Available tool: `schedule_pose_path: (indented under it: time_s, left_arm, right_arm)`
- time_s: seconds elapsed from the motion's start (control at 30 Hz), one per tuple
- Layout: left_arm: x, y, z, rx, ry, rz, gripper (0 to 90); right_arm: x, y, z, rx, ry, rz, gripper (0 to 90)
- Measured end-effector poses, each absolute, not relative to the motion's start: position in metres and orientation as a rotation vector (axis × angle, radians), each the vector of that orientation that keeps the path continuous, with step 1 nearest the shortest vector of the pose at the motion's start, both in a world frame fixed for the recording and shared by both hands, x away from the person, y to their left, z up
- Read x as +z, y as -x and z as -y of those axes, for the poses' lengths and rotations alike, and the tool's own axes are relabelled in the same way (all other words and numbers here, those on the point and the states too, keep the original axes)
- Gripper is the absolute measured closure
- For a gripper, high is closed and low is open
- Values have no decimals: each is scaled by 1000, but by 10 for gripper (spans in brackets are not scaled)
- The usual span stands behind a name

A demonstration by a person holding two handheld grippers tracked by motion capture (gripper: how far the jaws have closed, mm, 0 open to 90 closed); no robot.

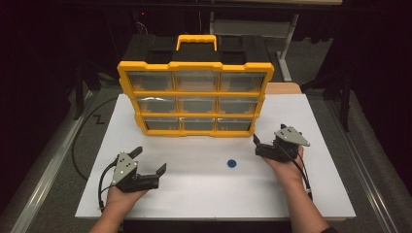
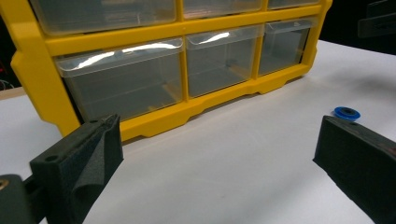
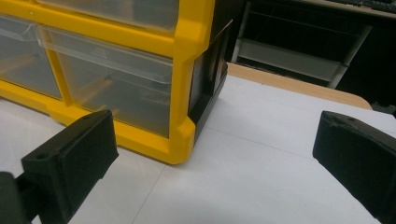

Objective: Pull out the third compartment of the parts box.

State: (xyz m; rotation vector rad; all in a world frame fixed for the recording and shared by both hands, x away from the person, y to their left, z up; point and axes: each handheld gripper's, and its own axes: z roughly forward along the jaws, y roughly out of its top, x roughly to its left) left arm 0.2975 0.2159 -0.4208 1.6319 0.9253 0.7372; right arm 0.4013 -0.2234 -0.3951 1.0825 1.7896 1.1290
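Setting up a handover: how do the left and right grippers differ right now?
The left gripper sits nearer the person; the right gripper is farther forward, close to the yellow organizer. The blue ring lies nearer the right one. Both are open and empty.

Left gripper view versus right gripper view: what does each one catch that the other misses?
The left gripper view alone has the blue ring lying on the white table, beyond the left tool, whose jaws are wide apart. The right gripper view alone has the cabinet's black side, the wooden table edge and a metal frame behind; the right tool is open too. Both share the yellow cabinet with its clear drawers and the white tabletop.
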Motion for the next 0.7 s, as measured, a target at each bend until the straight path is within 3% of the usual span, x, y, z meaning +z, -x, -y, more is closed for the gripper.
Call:
schedule_pose_path:
  time_s: [0.7]
  left_arm:
    - [-422,-296,-217,760,-1590,-955,8]
  right_arm:
    - [-405,-382,248,1056,-1047,-1776,9]
